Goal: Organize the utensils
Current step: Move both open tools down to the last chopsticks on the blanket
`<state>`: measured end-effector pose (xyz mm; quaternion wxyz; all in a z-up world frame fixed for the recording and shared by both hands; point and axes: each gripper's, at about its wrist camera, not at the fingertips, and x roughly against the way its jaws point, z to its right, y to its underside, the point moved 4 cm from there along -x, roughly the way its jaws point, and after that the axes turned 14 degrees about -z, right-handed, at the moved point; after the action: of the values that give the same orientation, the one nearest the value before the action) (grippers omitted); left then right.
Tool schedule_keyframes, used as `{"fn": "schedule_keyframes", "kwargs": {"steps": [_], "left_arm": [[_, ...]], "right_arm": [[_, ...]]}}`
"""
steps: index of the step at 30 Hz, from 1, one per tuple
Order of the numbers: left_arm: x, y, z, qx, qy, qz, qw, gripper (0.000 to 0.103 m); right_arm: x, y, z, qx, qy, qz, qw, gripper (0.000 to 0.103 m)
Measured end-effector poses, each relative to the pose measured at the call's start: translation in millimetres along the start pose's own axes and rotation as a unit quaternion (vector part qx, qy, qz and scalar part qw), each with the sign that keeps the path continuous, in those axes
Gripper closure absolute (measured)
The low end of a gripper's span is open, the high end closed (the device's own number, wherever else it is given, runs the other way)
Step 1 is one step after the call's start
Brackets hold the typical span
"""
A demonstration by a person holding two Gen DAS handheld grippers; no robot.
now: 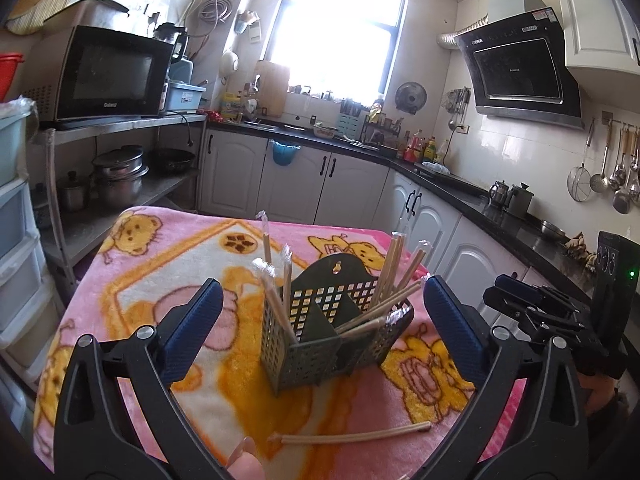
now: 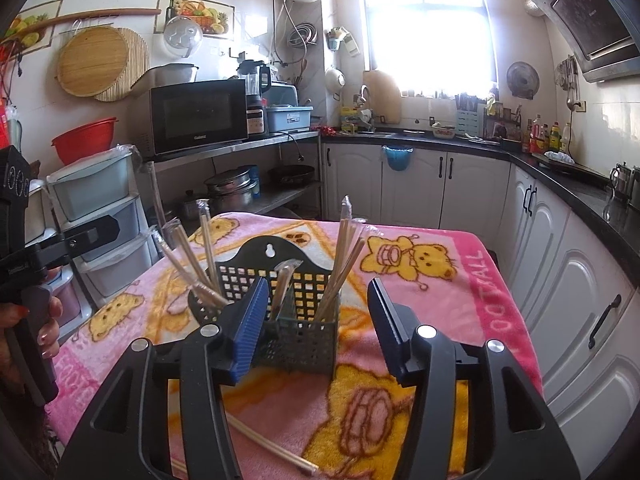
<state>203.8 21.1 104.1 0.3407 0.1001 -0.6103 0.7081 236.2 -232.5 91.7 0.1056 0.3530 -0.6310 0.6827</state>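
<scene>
We have most of the job behind us, as far as we can judge: the dark green basket (image 1: 332,332) stands upright on the pink bear blanket (image 1: 160,272), and wrapped chopsticks (image 1: 276,296) already lean out of its compartments, some at its 10 o'clock side, more fanned toward 2 o'clock. What is left is one loose pair of chopsticks (image 1: 356,432) lying flat on the blanket at 6 o'clock from the basket, near us and well apart from it; in the right wrist view the same pair (image 2: 272,444) runs under our right tool. Our left gripper (image 1: 322,324) stands spread as wide as it goes, its blue pads (image 1: 192,328) either side of the basket in the view but holding nothing. Our right gripper (image 2: 316,320) is about half open, also empty, with the basket seen between its fingers rather than gripped. From the left view the right tool sits at 3 o'clock. We reckon the next step is to pick up that last pair and drop it in a compartment
</scene>
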Motion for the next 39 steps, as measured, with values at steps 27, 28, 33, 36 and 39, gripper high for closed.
{"fn": "schedule_keyframes", "kwargs": {"steps": [27, 28, 33, 36, 39], "left_arm": [[6.2, 87.8, -31.9, 0.069, -0.009, -0.063, 0.9956, 0.01], [7.6, 92.9, -34.1, 0.072, -0.01, -0.067, 0.9951, 0.01], [13.1, 119.3, -50.3, 0.082, -0.029, -0.094, 0.9918, 0.01], [17.5, 133.6, -58.8, 0.088, -0.038, -0.107, 0.9896, 0.01], [20.2, 145.5, -65.5, 0.098, -0.043, -0.117, 0.9874, 0.01]], "right_arm": [[-30.8, 86.1, -10.5, 0.014, -0.005, -0.092, 0.996, 0.052], [-32.3, 90.5, -11.0, 0.015, -0.007, -0.097, 0.995, 0.052], [-39.3, 105.8, -11.2, 0.018, -0.011, -0.115, 0.993, 0.052], [-45.4, 114.3, -9.5, 0.014, -0.013, -0.126, 0.992, 0.052], [-49.5, 120.6, -9.7, 0.012, -0.015, -0.134, 0.991, 0.052]]}}
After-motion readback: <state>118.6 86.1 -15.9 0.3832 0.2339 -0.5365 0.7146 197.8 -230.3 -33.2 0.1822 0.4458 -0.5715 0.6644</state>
